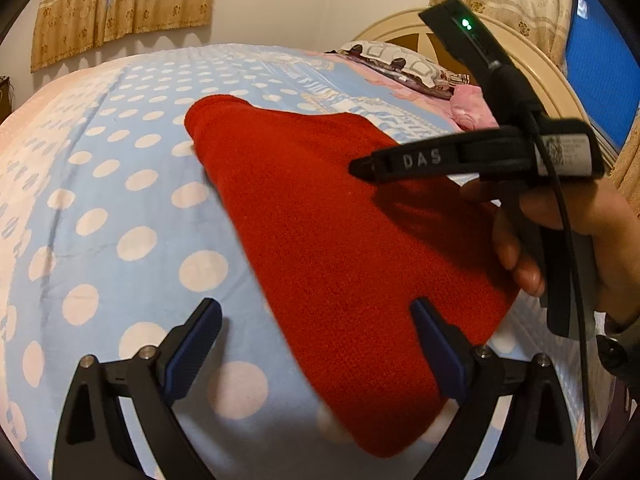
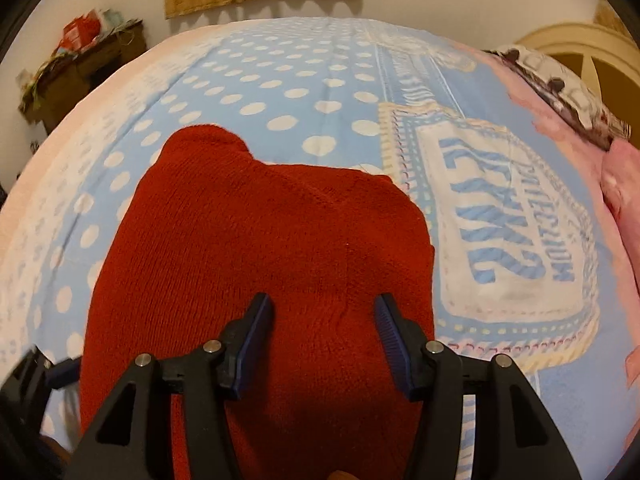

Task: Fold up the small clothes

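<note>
My left gripper spread wide over the red knit garment on the dotted bedsheet, my right gripper half parted above it, gripping nothing

Bed under blue dotted sheet; cream headboard, patterned pillow and pink cloth at its head; plain pale wall; tan curtains; cluttered brown cabinet in corner; blue screen at edge
</note>
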`<state>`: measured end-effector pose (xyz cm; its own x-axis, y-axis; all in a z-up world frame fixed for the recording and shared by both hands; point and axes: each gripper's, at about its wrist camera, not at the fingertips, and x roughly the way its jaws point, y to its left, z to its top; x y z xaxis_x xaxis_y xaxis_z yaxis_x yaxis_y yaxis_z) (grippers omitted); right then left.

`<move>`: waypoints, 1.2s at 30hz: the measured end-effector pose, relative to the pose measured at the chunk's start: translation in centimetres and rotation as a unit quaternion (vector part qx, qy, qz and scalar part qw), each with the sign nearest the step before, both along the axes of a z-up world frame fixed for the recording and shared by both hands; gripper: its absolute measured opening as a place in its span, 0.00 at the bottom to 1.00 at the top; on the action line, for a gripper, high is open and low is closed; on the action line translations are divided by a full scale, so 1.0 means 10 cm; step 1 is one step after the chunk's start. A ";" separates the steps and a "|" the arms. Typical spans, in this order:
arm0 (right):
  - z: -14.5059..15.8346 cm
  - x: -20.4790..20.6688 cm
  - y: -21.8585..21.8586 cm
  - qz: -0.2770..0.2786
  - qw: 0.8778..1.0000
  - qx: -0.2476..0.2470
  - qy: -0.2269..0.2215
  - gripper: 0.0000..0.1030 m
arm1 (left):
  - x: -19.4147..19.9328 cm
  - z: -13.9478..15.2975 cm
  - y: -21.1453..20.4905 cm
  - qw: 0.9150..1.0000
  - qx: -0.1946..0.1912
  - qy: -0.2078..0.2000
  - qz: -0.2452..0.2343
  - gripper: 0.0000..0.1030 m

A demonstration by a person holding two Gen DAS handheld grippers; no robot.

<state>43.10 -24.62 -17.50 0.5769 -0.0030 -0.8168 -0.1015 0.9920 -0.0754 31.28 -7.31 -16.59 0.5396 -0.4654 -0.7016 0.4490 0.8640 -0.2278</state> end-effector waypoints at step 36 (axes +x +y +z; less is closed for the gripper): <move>-0.34 0.36 -1.08 0.006 0.957 0.289 0.037 0.71 | 0.24 -0.04 0.12 0.991 -0.099 0.083 0.018 0.97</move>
